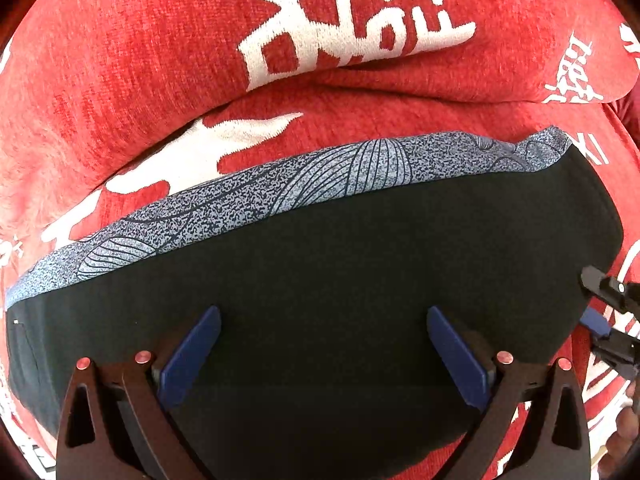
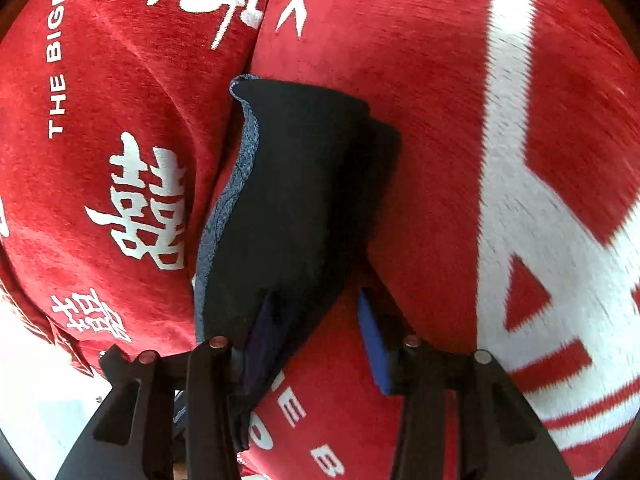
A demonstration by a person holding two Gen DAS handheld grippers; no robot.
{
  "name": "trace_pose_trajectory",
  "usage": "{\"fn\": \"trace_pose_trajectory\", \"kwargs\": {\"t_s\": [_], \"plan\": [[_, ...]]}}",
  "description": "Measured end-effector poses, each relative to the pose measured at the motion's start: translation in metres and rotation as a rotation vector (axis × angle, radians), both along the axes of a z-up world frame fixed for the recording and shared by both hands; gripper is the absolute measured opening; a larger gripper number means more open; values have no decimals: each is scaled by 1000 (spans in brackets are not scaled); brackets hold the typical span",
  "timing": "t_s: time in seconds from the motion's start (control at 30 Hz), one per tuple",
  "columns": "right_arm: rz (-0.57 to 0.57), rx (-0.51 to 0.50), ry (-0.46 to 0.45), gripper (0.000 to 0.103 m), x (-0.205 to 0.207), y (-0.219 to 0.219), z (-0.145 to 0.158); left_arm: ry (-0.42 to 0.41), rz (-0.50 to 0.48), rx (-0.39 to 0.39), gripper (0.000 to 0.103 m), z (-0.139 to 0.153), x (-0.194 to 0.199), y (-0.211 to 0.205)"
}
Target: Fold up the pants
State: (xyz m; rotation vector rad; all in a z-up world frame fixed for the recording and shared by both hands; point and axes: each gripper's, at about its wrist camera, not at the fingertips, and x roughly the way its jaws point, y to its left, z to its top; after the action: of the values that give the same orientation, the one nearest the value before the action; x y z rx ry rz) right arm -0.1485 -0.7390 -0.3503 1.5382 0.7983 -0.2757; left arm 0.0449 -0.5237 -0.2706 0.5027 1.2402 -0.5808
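The dark pants [image 1: 340, 264] lie folded flat on the red cover, and a grey-blue patterned layer [image 1: 248, 200] shows along their far edge. My left gripper [image 1: 323, 312] hovers open over the dark cloth with nothing between its blue pads [image 1: 188, 356]. In the right wrist view the same pants [image 2: 296, 200] are seen from their end. My right gripper [image 2: 316, 296] stands open at their near corner. The cloth drapes over its left finger [image 2: 260, 336], while the right blue pad [image 2: 372, 348] is bare and clear of the cloth. From the left wrist view, the right gripper [image 1: 592, 300] sits at the pants' right edge.
A red plush cover with white characters [image 1: 352, 12] spreads over the seat and the back cushion [image 2: 100, 140]. The crease between cushions runs just beyond the pants. A hand [image 1: 624, 428] shows at the lower right. A pale floor [image 2: 32, 392] lies past the seat's edge.
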Motion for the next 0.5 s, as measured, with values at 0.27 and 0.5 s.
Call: {"fn": "trace_pose_trajectory", "kwargs": {"t_s": [0.27, 0.5], "plan": [[43, -105, -51, 50, 31, -9, 2, -6, -1, -10, 103, 2, -2, 1], [12, -132, 5, 15, 49, -18, 11, -17, 53, 24, 102, 12, 4, 0]]}}
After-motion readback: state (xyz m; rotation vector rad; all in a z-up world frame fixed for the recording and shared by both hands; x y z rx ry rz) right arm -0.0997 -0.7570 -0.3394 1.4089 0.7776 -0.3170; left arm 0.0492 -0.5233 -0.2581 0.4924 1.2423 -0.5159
